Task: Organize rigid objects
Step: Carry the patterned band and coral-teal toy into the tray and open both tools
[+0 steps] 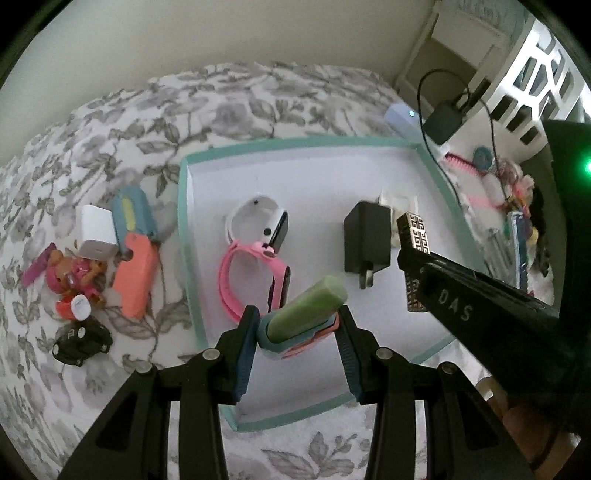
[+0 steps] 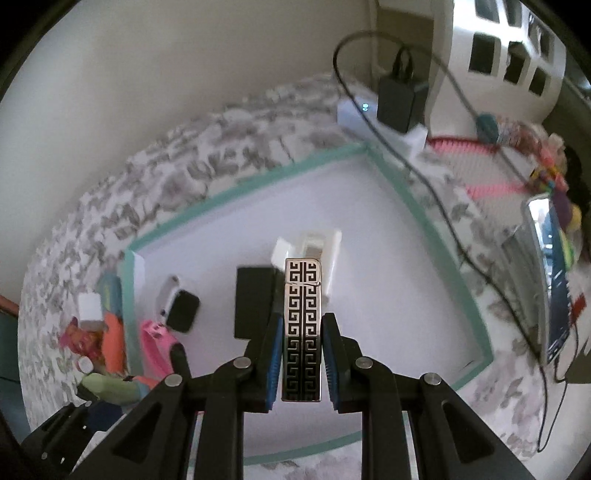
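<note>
Left wrist view: your left gripper [image 1: 297, 325] held a green, teal and coral toy [image 1: 304, 319] between its jaws, low in the centre of the frame, above the near part of the teal-rimmed tray [image 1: 295, 144]. The jaws stood fairly wide, their pads against the toy's sides. Inside the tray lay a white smartwatch [image 1: 258, 221], a pink smartwatch [image 1: 251, 280] just below it, and a black charger [image 1: 366, 243] right of centre, with a white charger [image 1: 397, 203] touching it at the upper right. Your right gripper [image 1: 413, 266] entered from the right of the frame, carrying the patterned lighter [image 1: 416, 236] over the tray beside the black charger.

Right wrist view: your right gripper [image 2: 302, 354] was closed narrowly on the patterned lighter [image 2: 302, 325], which stood upright between the pads at centre frame, above the tray floor [image 2: 388, 288].

The tray sat on a bedspread [image 1: 155, 122] with a grey leaf print. At the left of the left wrist frame, outside the tray, lay a white cube charger [image 1: 96, 232], a coral and teal toy [image 1: 135, 254], a small doll [image 1: 74, 273] and a black toy car [image 1: 82, 341]. A plain pale wall [image 1: 221, 33] filled the top. At the upper right, a black adapter [image 1: 443, 122] with its cable and a white lattice-fronted piece of furniture [image 1: 535, 81].
</note>
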The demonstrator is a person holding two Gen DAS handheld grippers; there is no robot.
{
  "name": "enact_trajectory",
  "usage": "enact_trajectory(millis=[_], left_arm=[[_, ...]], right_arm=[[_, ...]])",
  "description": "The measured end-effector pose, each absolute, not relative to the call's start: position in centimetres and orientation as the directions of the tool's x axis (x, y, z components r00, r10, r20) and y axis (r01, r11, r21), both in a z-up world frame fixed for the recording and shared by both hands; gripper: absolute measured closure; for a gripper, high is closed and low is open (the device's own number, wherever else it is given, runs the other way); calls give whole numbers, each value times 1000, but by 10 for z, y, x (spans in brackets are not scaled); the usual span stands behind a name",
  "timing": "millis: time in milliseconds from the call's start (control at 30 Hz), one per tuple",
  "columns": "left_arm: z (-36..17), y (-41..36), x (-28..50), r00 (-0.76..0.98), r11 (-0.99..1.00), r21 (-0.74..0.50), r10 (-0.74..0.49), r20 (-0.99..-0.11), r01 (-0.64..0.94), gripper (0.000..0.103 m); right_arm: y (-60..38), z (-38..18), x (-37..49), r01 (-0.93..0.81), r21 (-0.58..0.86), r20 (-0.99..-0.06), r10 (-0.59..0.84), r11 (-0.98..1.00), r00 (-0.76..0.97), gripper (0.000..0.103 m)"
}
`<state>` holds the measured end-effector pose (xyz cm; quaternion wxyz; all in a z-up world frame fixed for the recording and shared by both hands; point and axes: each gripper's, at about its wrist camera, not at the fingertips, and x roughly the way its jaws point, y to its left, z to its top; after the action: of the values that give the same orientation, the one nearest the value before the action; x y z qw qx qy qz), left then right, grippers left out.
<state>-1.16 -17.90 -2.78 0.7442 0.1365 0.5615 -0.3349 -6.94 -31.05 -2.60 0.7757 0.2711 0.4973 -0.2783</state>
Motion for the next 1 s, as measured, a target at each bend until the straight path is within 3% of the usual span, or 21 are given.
enact_trajectory(millis=[1000], left_arm=[[-60,-196,4,80,760,-190,-303,-950,621,61]], right_arm=[[-313,-62,-59,702,126,-961,-91,701,263,78]])
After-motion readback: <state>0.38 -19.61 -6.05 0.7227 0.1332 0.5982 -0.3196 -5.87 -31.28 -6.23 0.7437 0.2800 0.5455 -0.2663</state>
